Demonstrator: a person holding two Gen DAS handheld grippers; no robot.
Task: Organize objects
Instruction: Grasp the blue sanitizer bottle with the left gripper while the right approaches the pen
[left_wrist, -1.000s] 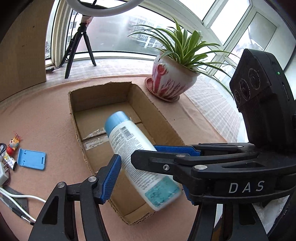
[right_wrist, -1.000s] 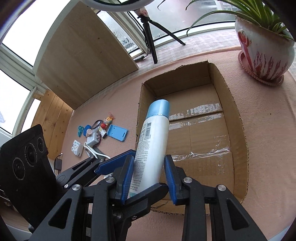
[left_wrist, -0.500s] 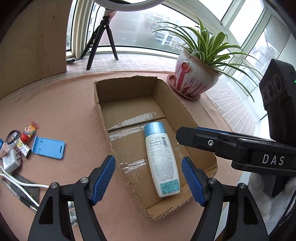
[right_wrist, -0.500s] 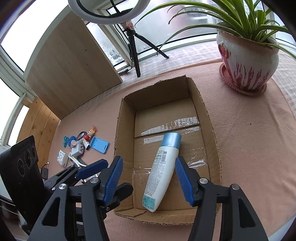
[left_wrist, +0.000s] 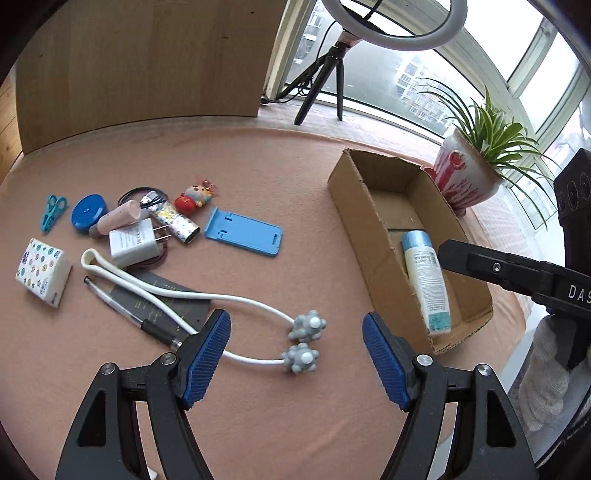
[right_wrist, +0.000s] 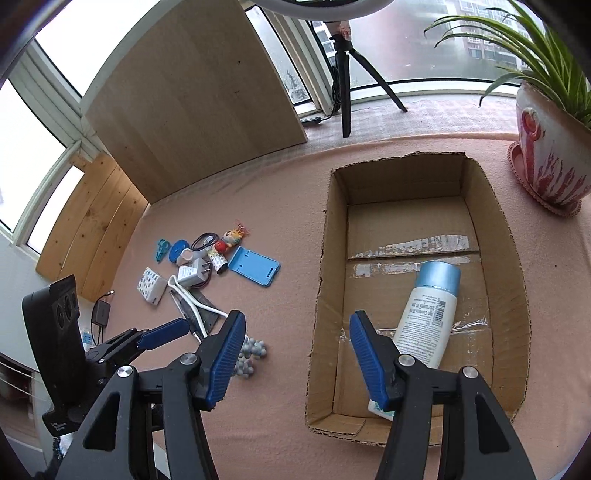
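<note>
A pink tabletop (left_wrist: 258, 166) carries an open cardboard box (right_wrist: 328, 258) with a white bottle (right_wrist: 428, 317) lying flat inside. The left gripper (left_wrist: 295, 358) hovers with jaws spread wide above the white massager (left_wrist: 303, 343), holding nothing. The right gripper (right_wrist: 295, 354) hangs spread and empty over the box's left wall. Small clutter lies left, including a blue phone stand (left_wrist: 243, 230).

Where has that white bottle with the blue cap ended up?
The white bottle lies on its side inside the cardboard box, in the half nearer the cameras, cap pointing toward the potted plant. The left wrist view shows it there too, right of the loose clutter.
</note>
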